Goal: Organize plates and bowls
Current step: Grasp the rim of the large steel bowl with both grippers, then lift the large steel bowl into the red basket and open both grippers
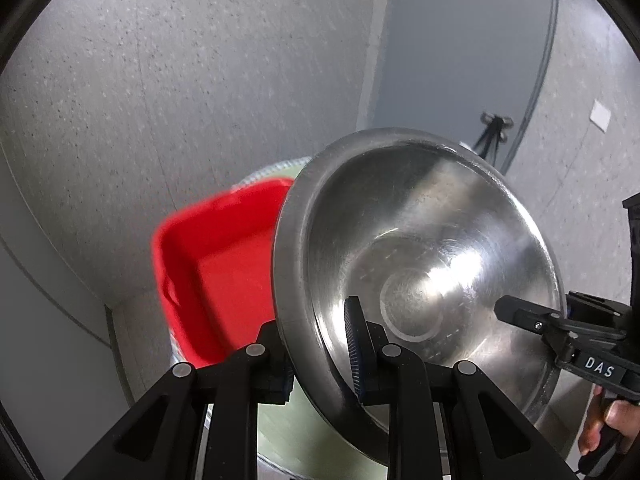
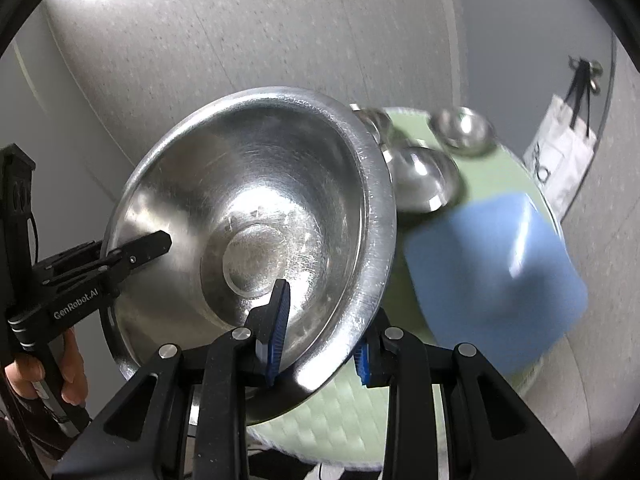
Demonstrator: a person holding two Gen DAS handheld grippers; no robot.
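A large steel bowl (image 1: 420, 260) (image 2: 256, 208) hangs tilted above the round green table (image 2: 496, 172), held by both grippers on opposite sides of its rim. My left gripper (image 1: 320, 360) is shut on the bowl's left rim, one finger inside and one outside. My right gripper (image 2: 320, 344) is shut on the right rim the same way. Each wrist view shows the other gripper's inner finger (image 1: 516, 314) (image 2: 148, 246) lying on the bowl's inside wall.
A red bin (image 1: 216, 272) stands on the table left of the bowl, a blue bin (image 2: 492, 276) to its right. Two small steel bowls (image 2: 420, 180) (image 2: 464, 128) sit at the table's far side. A white bag (image 2: 560, 160) leans by the wall. Speckled grey floor lies around.
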